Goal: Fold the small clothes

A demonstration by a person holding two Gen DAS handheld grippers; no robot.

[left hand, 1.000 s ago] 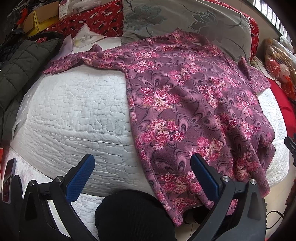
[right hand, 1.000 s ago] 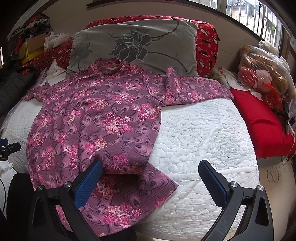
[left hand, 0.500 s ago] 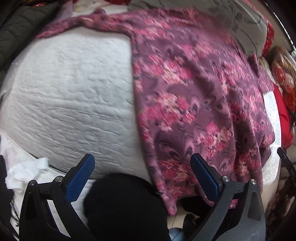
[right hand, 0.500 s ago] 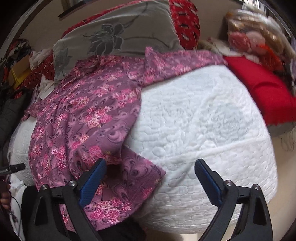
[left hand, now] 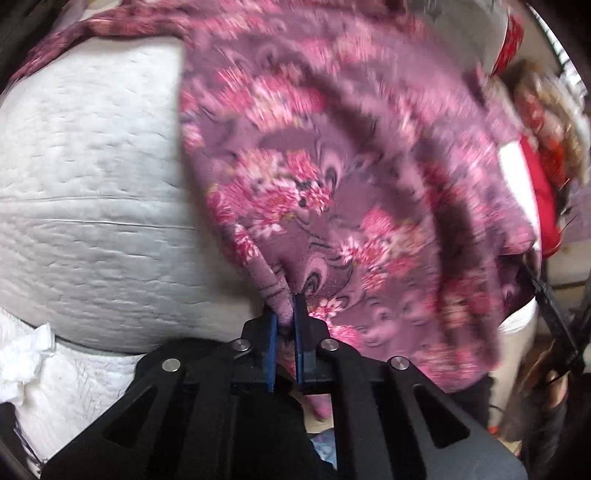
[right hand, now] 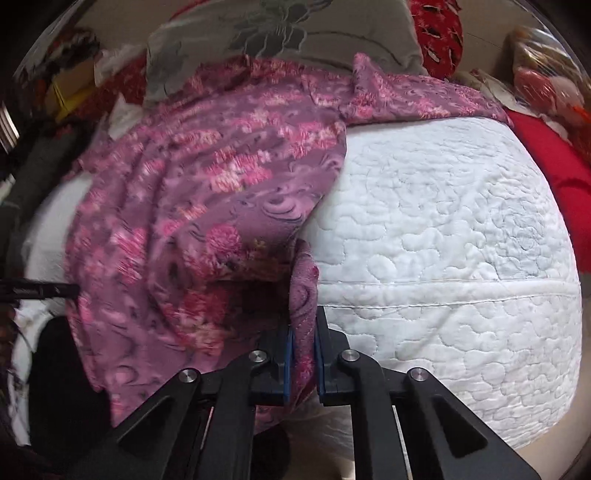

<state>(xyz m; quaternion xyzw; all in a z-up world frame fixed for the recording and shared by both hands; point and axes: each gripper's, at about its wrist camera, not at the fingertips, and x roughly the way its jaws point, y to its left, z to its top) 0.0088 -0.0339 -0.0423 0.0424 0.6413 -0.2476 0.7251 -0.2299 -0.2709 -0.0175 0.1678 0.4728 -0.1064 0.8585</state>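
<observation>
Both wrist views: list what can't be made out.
- Shirt hem corners: hidden between each gripper's pads, left gripper and right gripper.
- Shirt collar: left view, cut off by the top edge.
- Floral print: motion-blurred in both views.
- Under the bed edge: blocked by the gripper bodies.

Legible text: none. We find no lettering, label, brand or number on the floral garment (left hand: 332, 177), the quilted white bed (right hand: 443, 229) or the grey flowered pillow (right hand: 280, 33). Both views are motion-blurred.
</observation>
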